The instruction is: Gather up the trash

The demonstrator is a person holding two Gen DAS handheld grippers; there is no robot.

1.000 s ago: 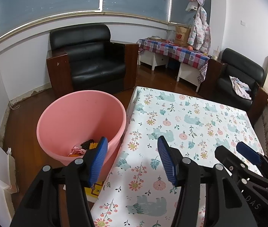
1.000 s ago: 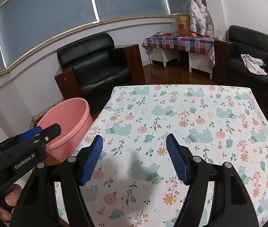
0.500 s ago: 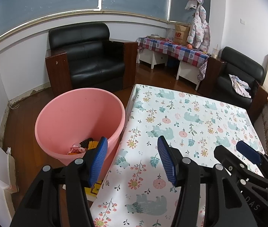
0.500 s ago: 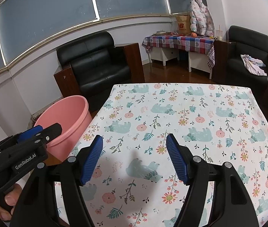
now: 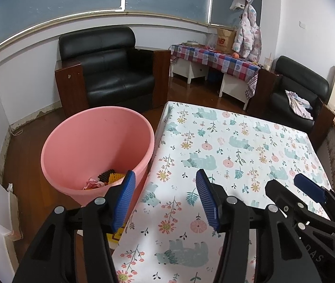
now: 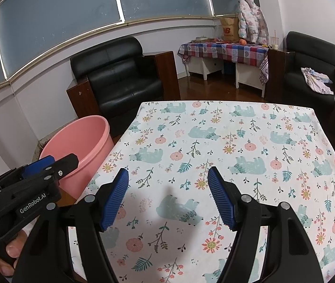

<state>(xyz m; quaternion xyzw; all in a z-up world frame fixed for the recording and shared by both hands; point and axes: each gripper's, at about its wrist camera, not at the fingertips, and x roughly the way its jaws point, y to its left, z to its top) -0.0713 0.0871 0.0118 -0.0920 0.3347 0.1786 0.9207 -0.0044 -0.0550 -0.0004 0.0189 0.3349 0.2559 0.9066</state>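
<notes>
Now both grippers hover over the near end of the table [image 6: 250, 127], and neither carries anything. The left gripper [image 5: 165, 197] sits above the table's near left corner with its blue pads [image 5: 123, 200] fairly wide apart; they have just been drawing in a touch, with only air and tablecloth between them. The right gripper [image 6: 167, 197] hangs over the near edge, jaws spread wide, empty too.

And the trash [image 5: 103, 180]? It lies at the bottom of the pink bucket [image 5: 73, 141], which stands on the floor just beside the table's left edge: a crumpled pinkish scrap, something black and something yellow with a ribbed look. The floral cloth shows no litter at all, corner to corner.

So the collecting looks finished, or very nearly so, as far as these views reach. By my reading, this is a pause between pieces or the close. Any next move calls for a look around for leftovers outside the frame; a yellow scrap [image 5: 117, 233] by the bucket's foot, half hidden behind the left jaw, may deserve a check.
</notes>
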